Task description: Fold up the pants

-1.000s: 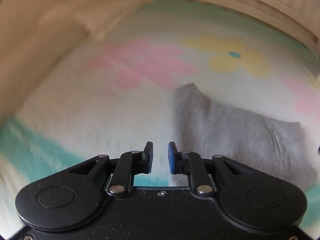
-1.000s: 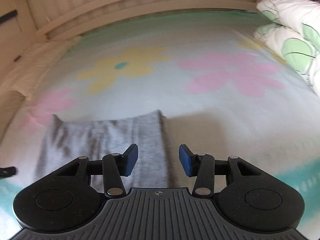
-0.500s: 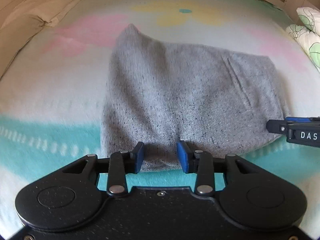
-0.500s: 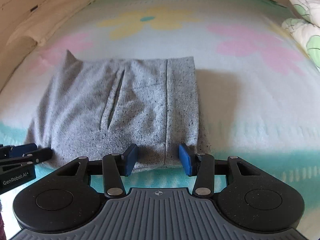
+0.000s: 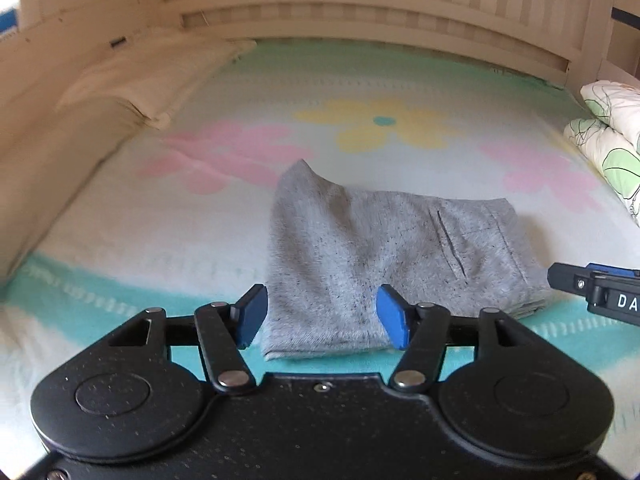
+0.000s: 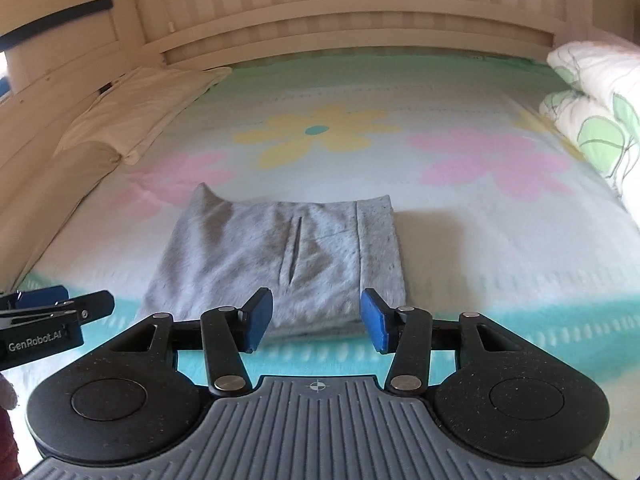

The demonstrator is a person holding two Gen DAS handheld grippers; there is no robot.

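Grey pants lie folded into a compact rectangle on the flowered bedspread, with a pocket slit facing up. They also show in the right wrist view. My left gripper is open and empty, just above the near left edge of the fold. My right gripper is open and empty, above the near right edge. The right gripper's tip shows at the right of the left wrist view; the left gripper's tip shows at the left of the right wrist view.
A cream pillow lies at the far left by the wooden bed frame. A white and green quilt is bundled at the far right. The slatted headboard runs along the back.
Both grippers have lifted and pulled back from the near edge of the pants, and their jaws have opened wider. The folded pants stay flat on the bed.
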